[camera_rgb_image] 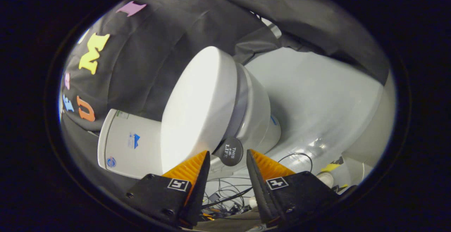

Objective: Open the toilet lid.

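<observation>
— Looking at the toilet lid [197,108] first: what do you see?

— I see it white, smooth and down on the seat [236,101], a greyish band showing along the lid's edge. The whole toilet appears tipped over in my feed because the gripper is rolled. A round dark tab [229,151] sticks out from the lid's front edge, with pale lettering on it.

— And the gripper [228,158]?

— I have the fingers spread apart with nothing pressed between them. The tab sits right in the gap at the fingertips; the left finger's [192,170] tip overlaps the lid's rim in my view, and the right finger [269,167] stands just off the tab. Whether either one is touching, I can't tell through this lens.

— What's around it?

— Beneath the seat is the white bowl [255,116], and behind the lid the cistern [128,144] with a few small stickers. Black cloth [151,56] hangs behind the toilet. Beyond the bowl I get a pale glossy floor [324,101], and between the fingers, farther off, a tangle of dark cables [225,193] lying on it.
</observation>
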The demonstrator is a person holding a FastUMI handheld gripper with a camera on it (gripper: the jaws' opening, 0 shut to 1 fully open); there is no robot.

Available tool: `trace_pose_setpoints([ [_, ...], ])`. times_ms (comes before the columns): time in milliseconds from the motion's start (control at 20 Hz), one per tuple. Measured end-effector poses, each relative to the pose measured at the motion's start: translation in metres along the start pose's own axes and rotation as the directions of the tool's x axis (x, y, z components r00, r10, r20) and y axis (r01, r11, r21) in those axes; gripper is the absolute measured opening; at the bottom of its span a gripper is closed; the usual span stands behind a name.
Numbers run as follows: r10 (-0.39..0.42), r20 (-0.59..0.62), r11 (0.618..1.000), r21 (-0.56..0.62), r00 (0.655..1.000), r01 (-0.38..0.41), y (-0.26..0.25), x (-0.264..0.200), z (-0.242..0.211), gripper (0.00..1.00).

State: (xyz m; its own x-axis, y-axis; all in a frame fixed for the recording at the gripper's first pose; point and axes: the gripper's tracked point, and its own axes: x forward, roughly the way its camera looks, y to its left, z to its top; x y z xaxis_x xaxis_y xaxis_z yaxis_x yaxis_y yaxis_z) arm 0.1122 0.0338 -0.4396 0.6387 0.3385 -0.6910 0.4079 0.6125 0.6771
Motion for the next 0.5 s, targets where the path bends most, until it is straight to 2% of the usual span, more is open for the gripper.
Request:
trace_pose_setpoints([
  [100,0.012,-0.008,1.000,0.027,1.000,-0.012,-0.0009,0.0080,-0.0016,0.60],
  [300,0.035,-0.011,0.996,0.081,0.999,-0.034,0.0044,0.0107,0.0003,0.40],
  [500,0.073,0.004,0.984,0.162,0.997,-0.073,0.0065,0.0089,0.0057,0.32],
])
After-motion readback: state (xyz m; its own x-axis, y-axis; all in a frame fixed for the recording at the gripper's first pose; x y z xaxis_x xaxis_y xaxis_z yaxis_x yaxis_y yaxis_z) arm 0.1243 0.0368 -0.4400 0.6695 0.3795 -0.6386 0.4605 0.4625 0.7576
